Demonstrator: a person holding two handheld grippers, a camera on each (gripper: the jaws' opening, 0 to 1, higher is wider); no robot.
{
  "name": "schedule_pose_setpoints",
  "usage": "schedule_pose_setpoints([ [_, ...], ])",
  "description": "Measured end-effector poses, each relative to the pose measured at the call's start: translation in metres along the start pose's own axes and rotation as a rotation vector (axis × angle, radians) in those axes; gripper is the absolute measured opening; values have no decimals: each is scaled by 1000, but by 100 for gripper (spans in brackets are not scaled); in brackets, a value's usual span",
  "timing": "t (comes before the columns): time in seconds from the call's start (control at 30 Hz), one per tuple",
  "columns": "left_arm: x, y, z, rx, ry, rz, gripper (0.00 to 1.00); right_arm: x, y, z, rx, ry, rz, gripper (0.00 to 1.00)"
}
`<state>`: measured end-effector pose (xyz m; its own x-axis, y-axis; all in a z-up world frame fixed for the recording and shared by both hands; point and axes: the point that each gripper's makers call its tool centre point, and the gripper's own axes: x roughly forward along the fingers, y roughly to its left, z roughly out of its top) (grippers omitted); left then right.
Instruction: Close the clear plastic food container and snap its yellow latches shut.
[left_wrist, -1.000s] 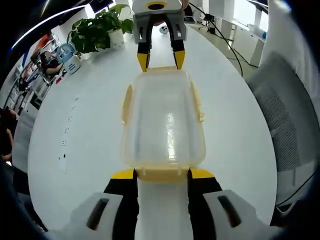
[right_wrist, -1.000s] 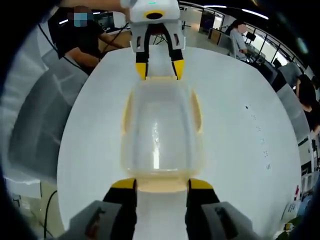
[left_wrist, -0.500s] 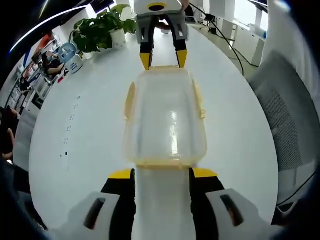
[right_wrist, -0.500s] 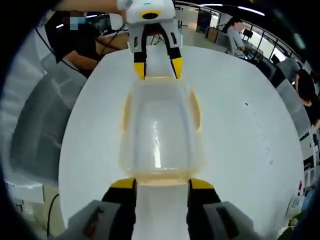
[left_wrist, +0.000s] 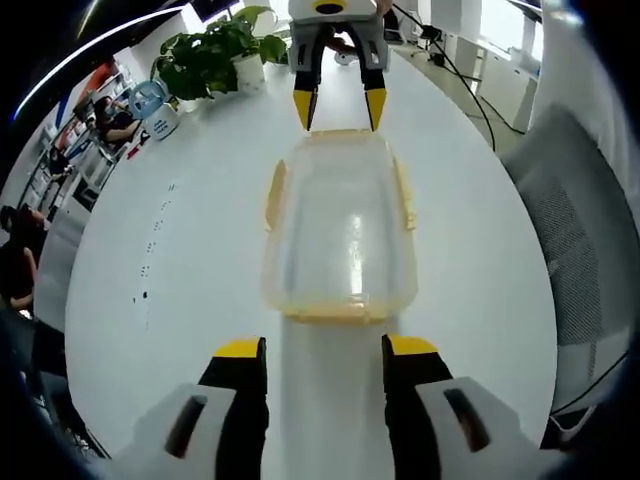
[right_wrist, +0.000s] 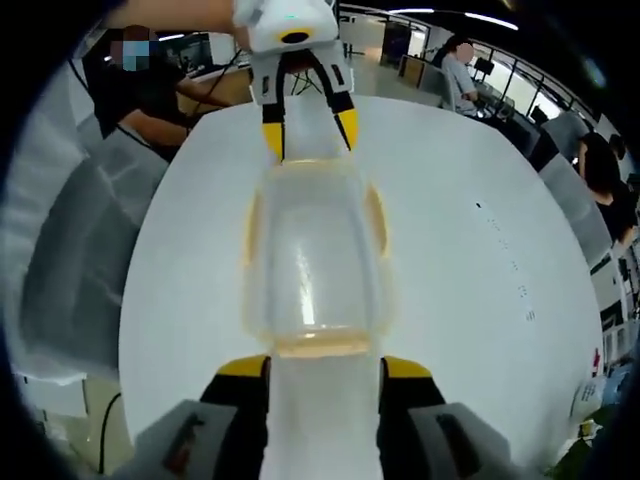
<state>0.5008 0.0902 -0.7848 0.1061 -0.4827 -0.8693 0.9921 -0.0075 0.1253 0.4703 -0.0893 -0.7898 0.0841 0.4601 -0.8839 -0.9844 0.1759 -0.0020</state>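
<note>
Clear rectangular plastic food container with yellow latches lying closed on white round table.
Left gripper and right gripper are hovering released at opposite ends, apart from it.

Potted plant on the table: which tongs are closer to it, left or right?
Right. The right tongs sit at the container's far end, close by the potted plant; the left tongs are at its near end, farther off.

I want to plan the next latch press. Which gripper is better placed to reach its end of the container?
Right, probably. The right gripper has its open jaws almost at the container end. The left gripper, also open, stands back, with bare table between.
</note>
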Motion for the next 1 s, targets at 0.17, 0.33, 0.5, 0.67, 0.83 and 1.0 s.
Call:
schedule_pose_setpoints([
  [0.17,-3,2,4,-68,-15,11,46,-5,-9,2,109,3,-46,41],
  [0.33,-8,7,8,-162,-42,41,46,-7,-13,7,238,-44,-58,40],
  [0.5,-7,6,7,-228,-34,51,48,-3,-11,11,303,-67,-63,41],
  [0.67,-5,7,9,-329,-48,70,49,-1,-12,16,393,-91,-77,42],
  [0.83,-4,8,15,-481,-91,61,49,-3,-17,22,490,-129,-96,44],
  [1.0,-4,8,20,-581,-126,68,50,-4,-19,26,582,-154,-106,43],
])
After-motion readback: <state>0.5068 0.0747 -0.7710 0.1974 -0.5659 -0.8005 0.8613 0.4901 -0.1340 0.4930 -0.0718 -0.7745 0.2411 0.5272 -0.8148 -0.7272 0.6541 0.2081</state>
